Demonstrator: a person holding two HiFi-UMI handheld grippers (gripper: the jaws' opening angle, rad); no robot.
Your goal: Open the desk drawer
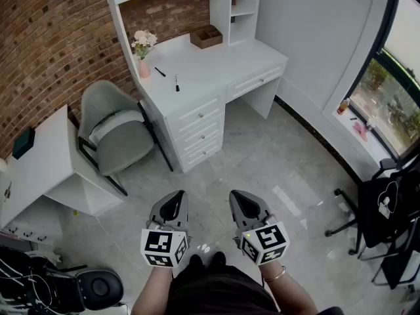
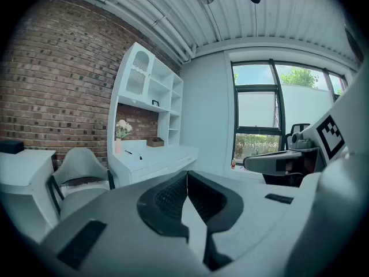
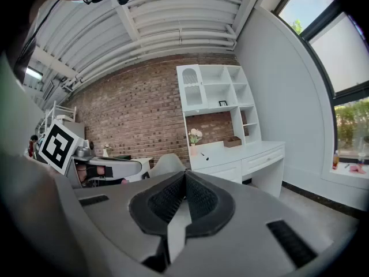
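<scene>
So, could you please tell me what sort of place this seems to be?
Likely a home study or small office: a white desk with drawers, a grey chair beside it, and a brick wall.

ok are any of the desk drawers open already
No, the three stacked drawers and the wide drawer all sit flush with the front of the white desk in the head view.
</scene>
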